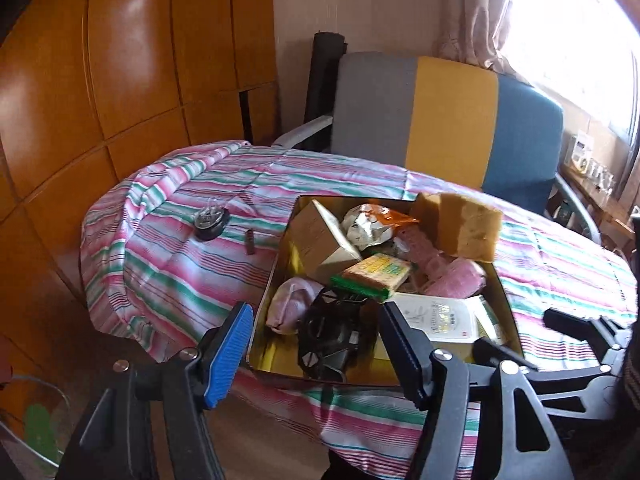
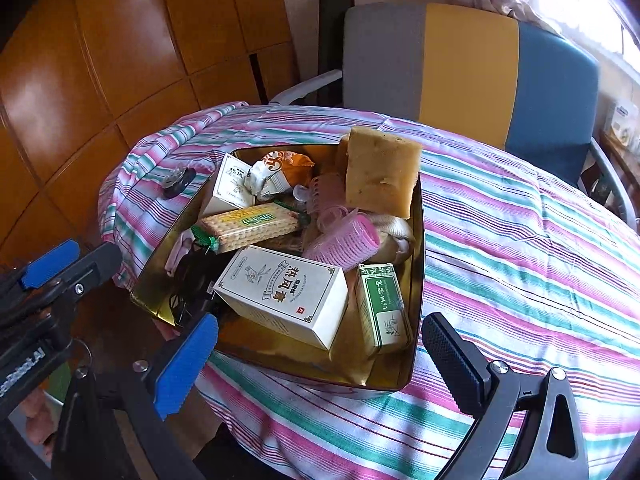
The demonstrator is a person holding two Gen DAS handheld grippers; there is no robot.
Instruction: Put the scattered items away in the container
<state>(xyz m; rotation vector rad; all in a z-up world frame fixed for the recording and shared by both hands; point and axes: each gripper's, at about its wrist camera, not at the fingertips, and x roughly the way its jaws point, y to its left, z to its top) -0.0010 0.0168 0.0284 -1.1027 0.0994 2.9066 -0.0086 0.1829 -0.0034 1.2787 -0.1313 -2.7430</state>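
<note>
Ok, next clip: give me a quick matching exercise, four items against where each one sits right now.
Items:
1. sponge
2. black disc
3. cracker pack
4. green box

Places:
A. on the cloth, outside the tin
B. propped in the tin's far corner, sticking above the rim
C. in the tin's middle, lying on other items
D. in the tin, along the wall by the near corner

Pairs: 1-B, 2-A, 3-C, 4-D
</note>
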